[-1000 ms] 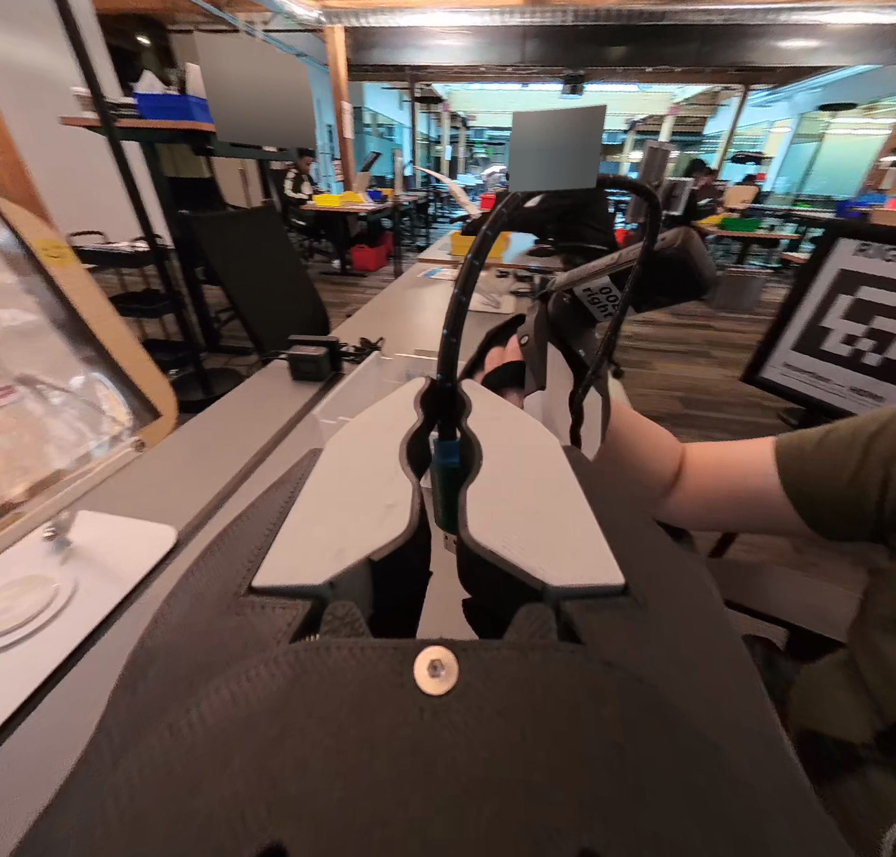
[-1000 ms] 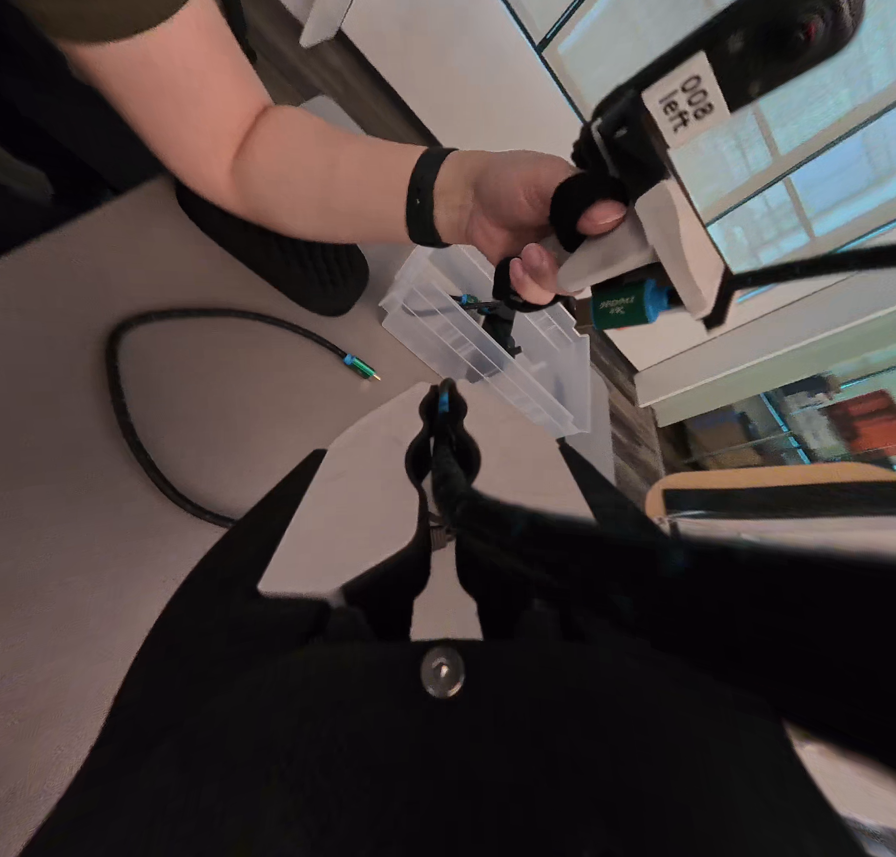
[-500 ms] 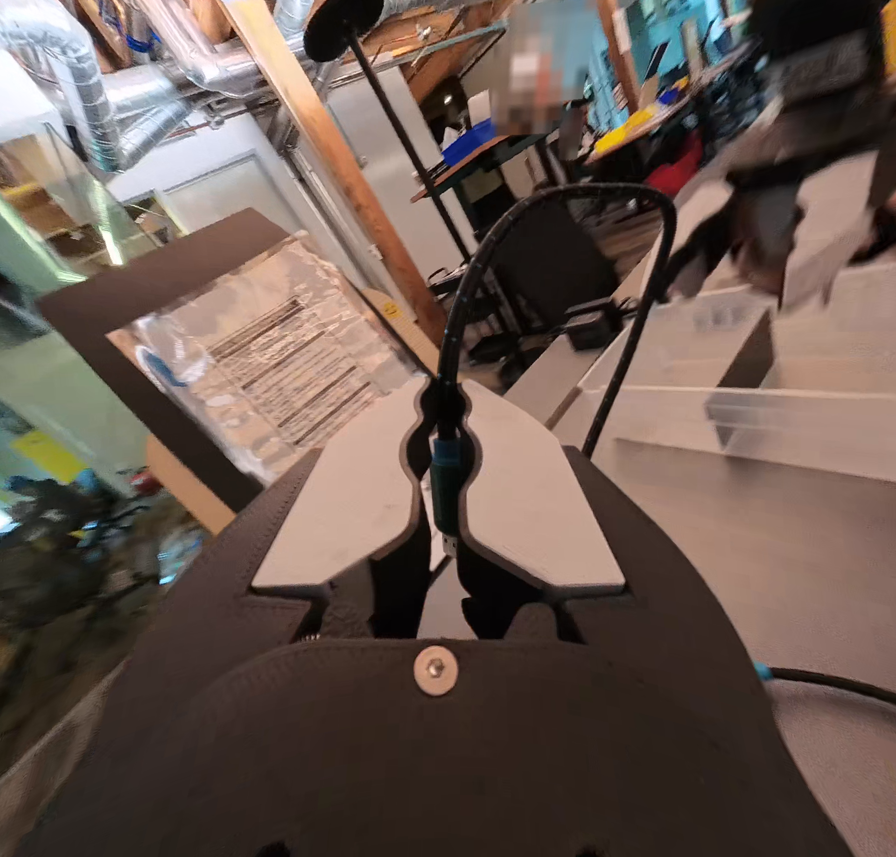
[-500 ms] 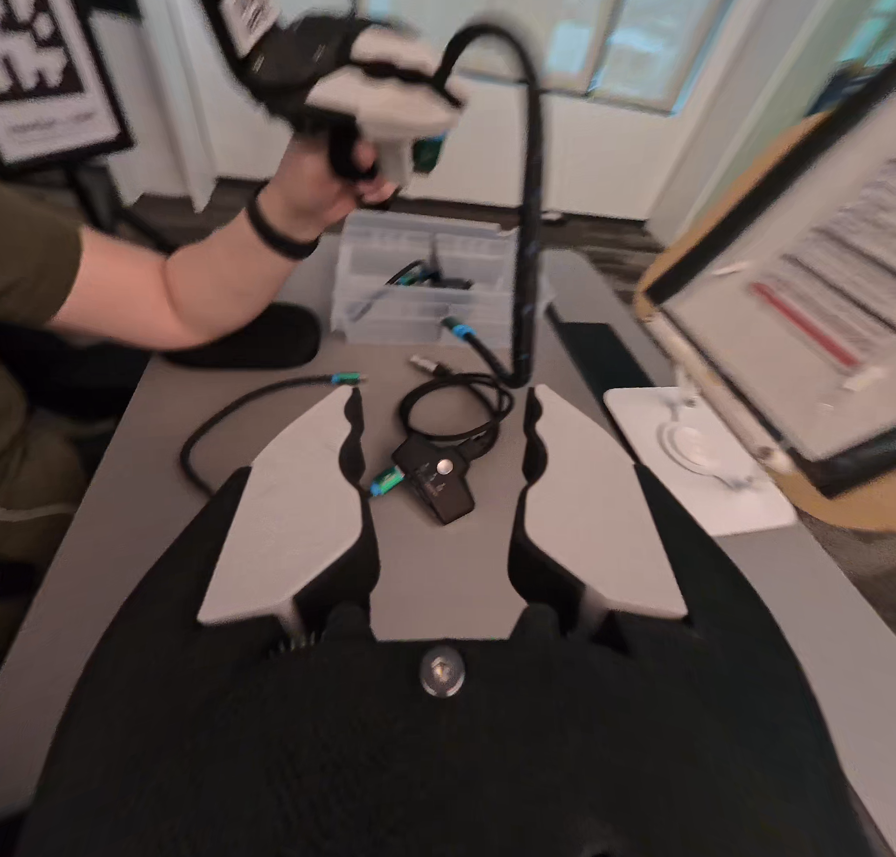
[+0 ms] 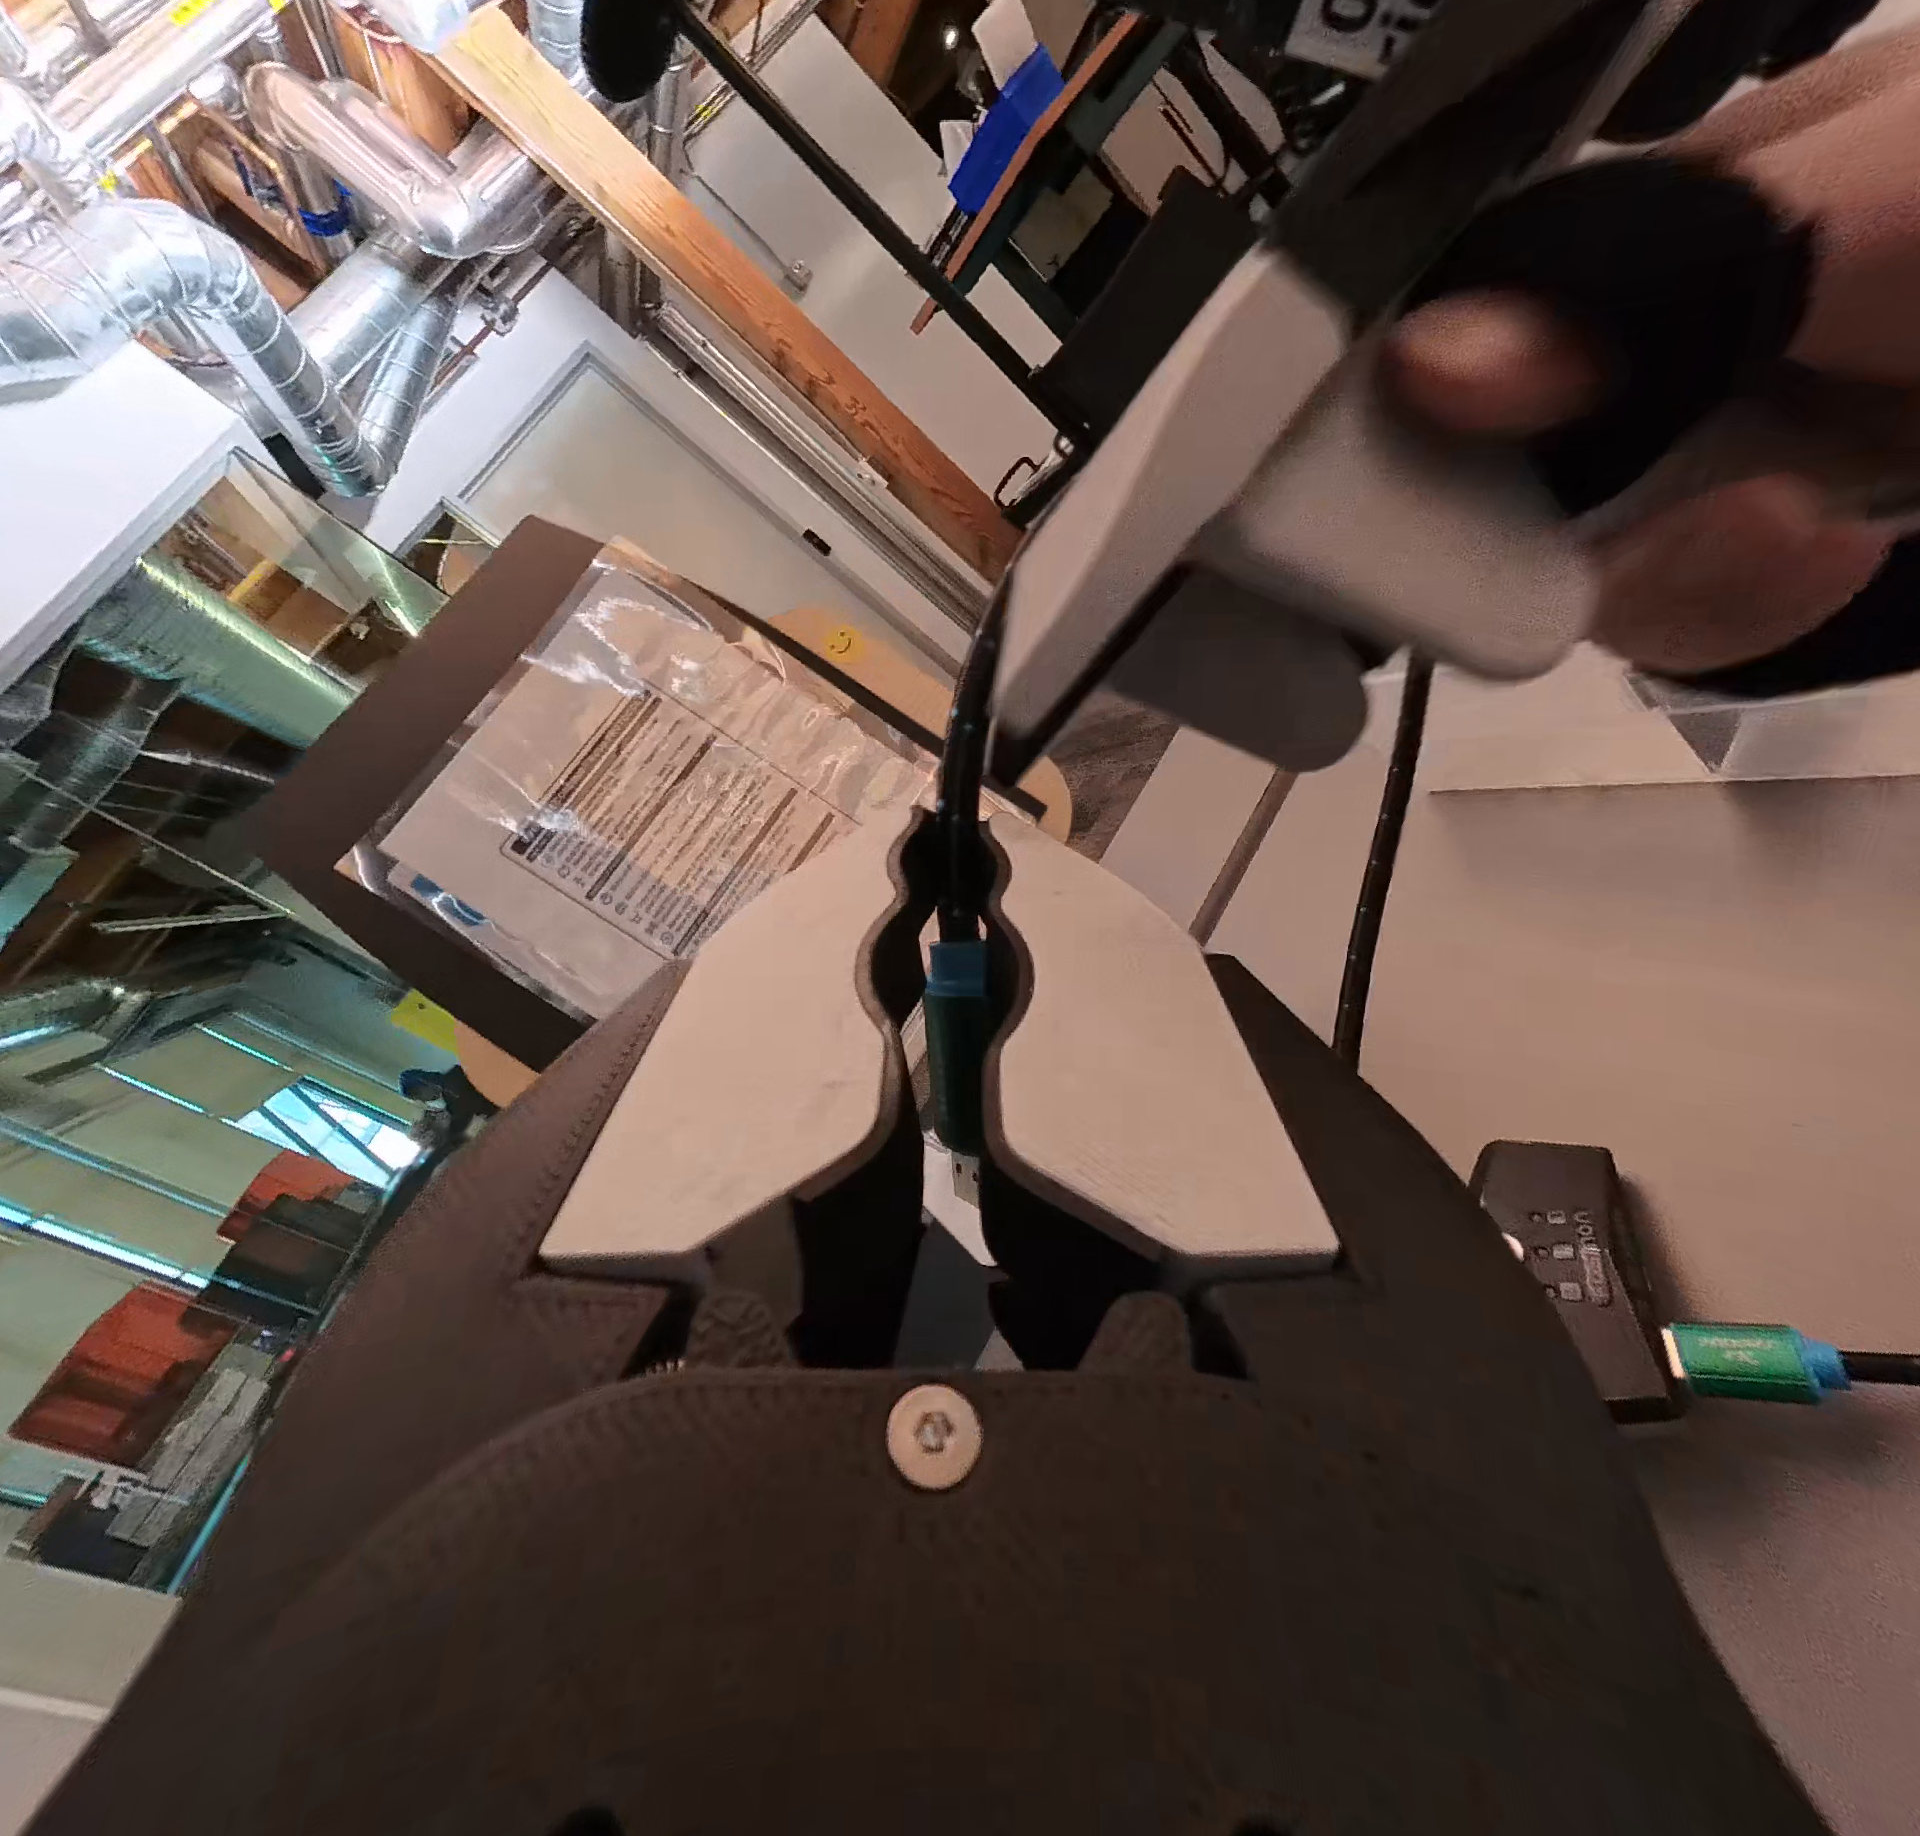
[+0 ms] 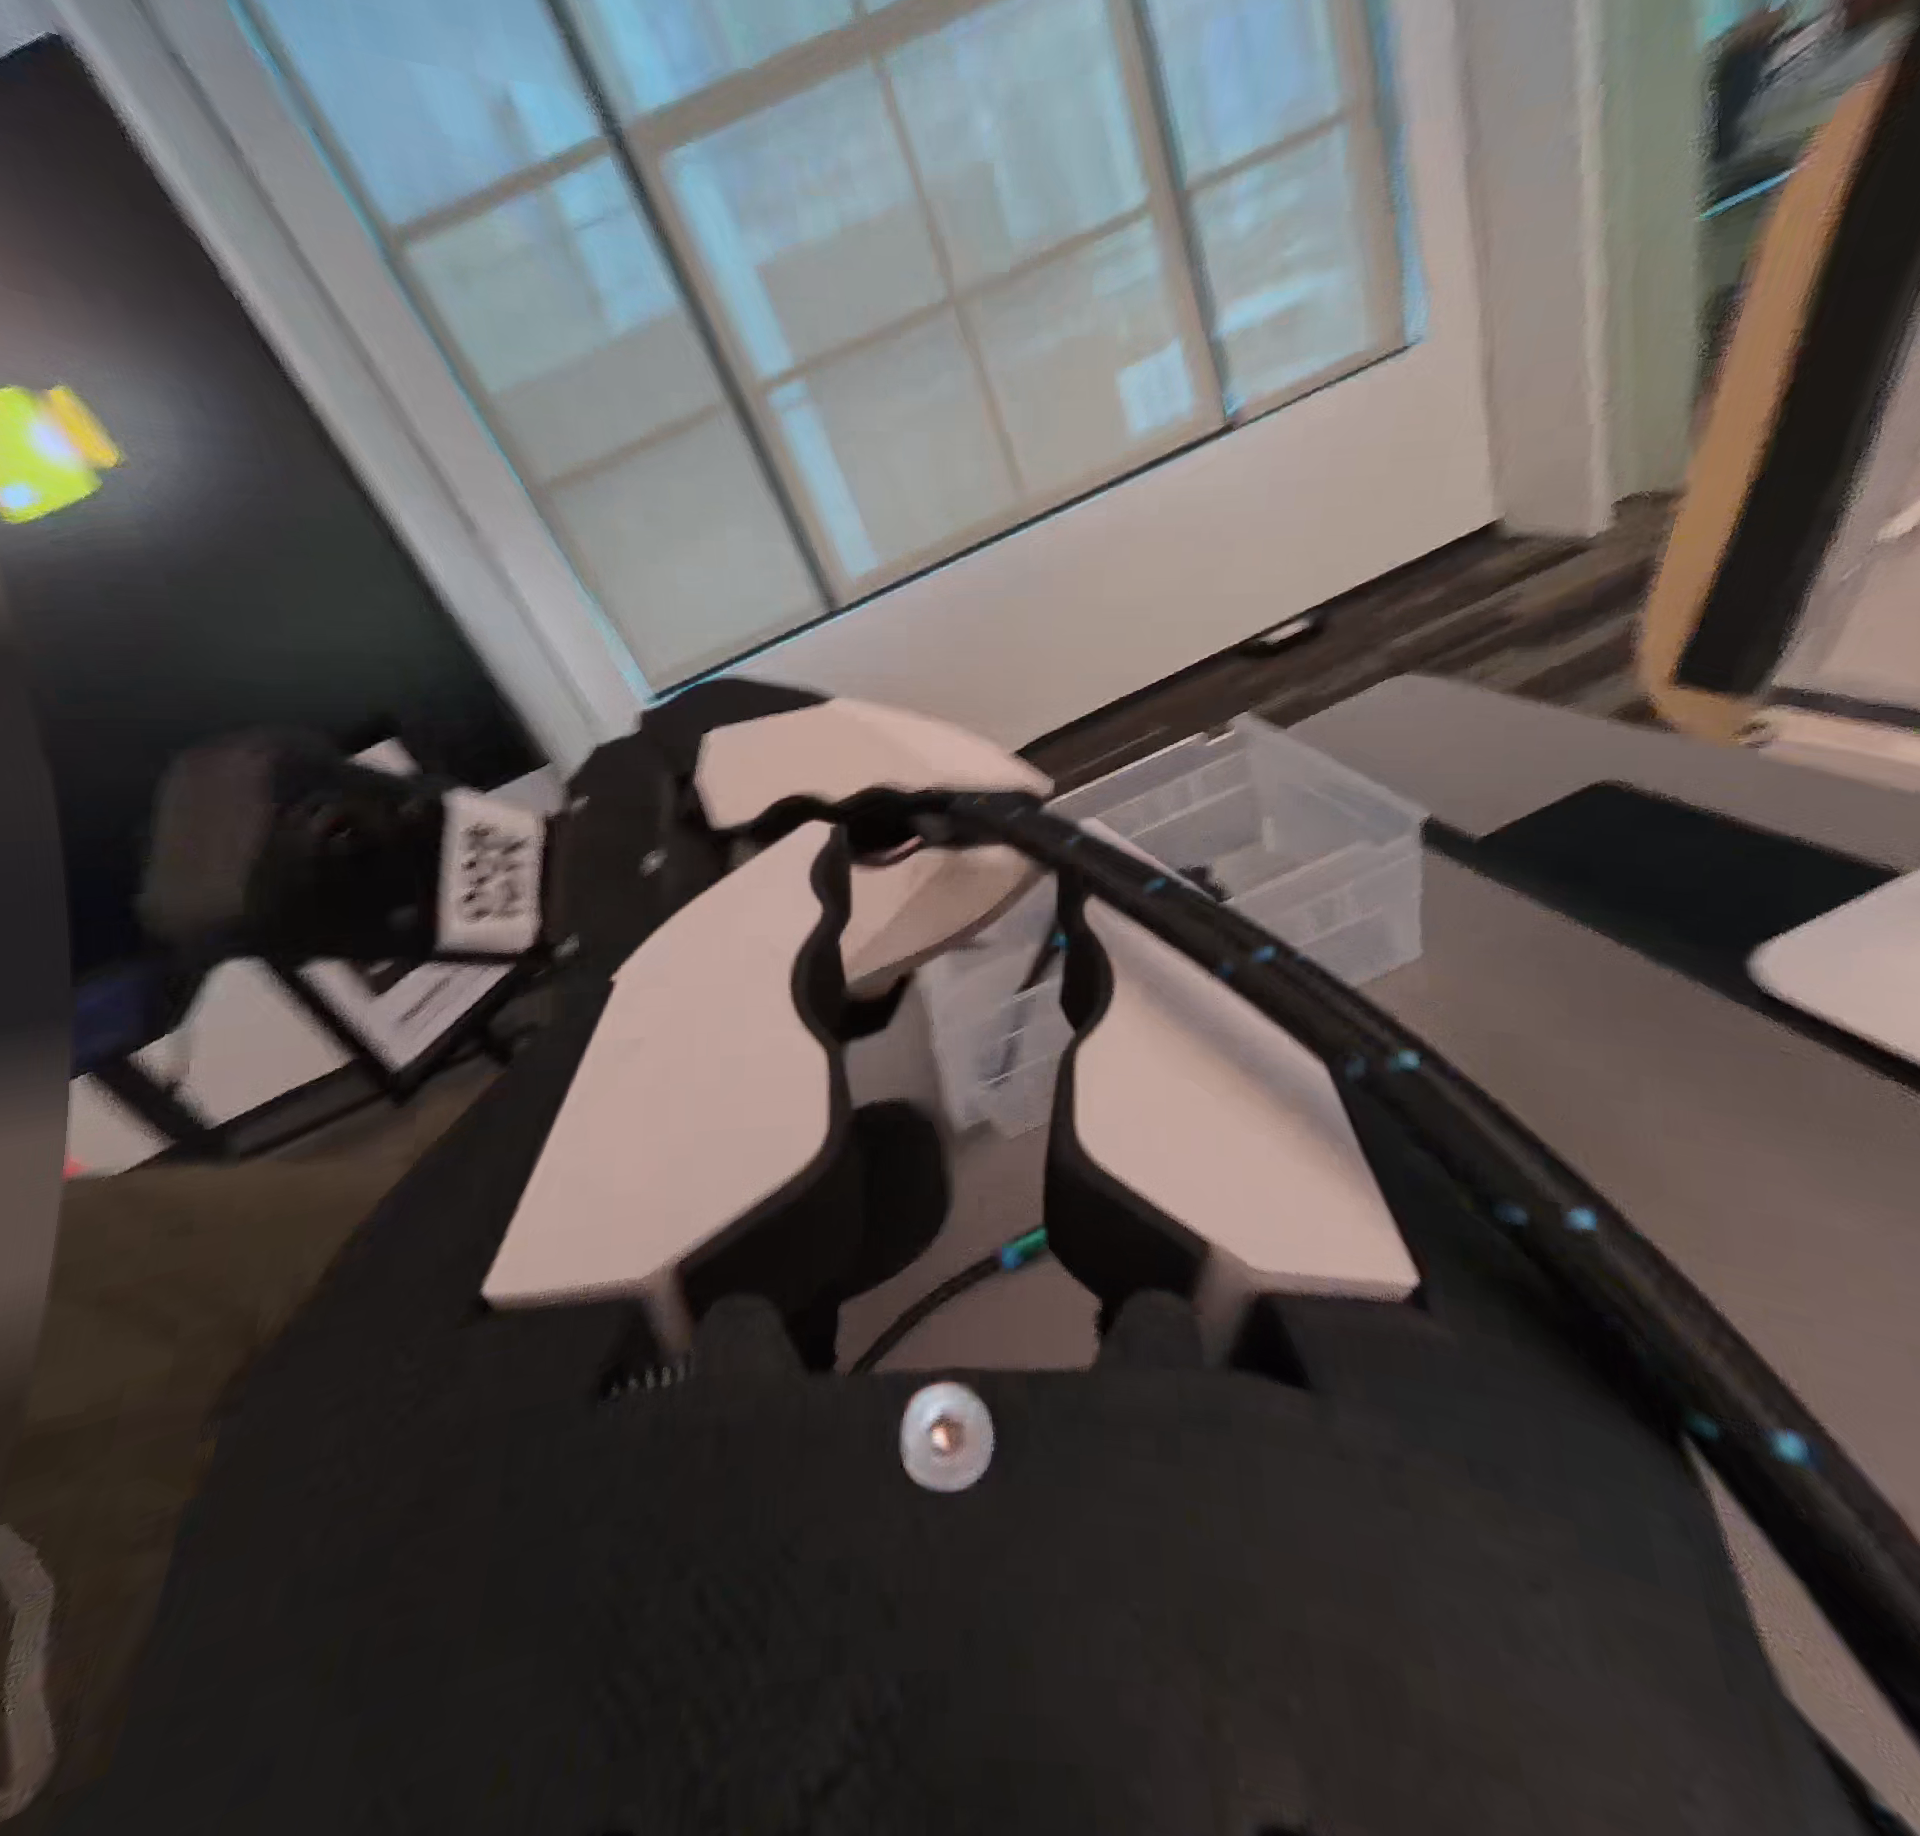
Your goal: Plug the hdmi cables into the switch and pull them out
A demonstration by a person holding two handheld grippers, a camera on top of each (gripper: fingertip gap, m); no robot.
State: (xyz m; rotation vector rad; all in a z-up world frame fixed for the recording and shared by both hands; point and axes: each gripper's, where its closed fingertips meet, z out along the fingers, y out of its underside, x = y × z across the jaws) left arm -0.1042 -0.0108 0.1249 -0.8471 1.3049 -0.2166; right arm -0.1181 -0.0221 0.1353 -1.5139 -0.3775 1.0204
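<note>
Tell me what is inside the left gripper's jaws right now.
The left gripper is shut on a black braided HDMI cable, its teal plug pointing back at the camera. The metal tip shows; the plug's sides are covered.

Behind us we note a paned window (image 6: 831, 259) with a white frame. On the grey table (image 6: 1621, 1090) stands a clear plastic bin (image 6: 1278, 851); a black mat (image 6: 1662, 851) lies just beyond it. A plastic-covered sheet on a dark board (image 5: 582, 799) leans nearby, silver ducts (image 5: 239, 259) overhead.
</note>
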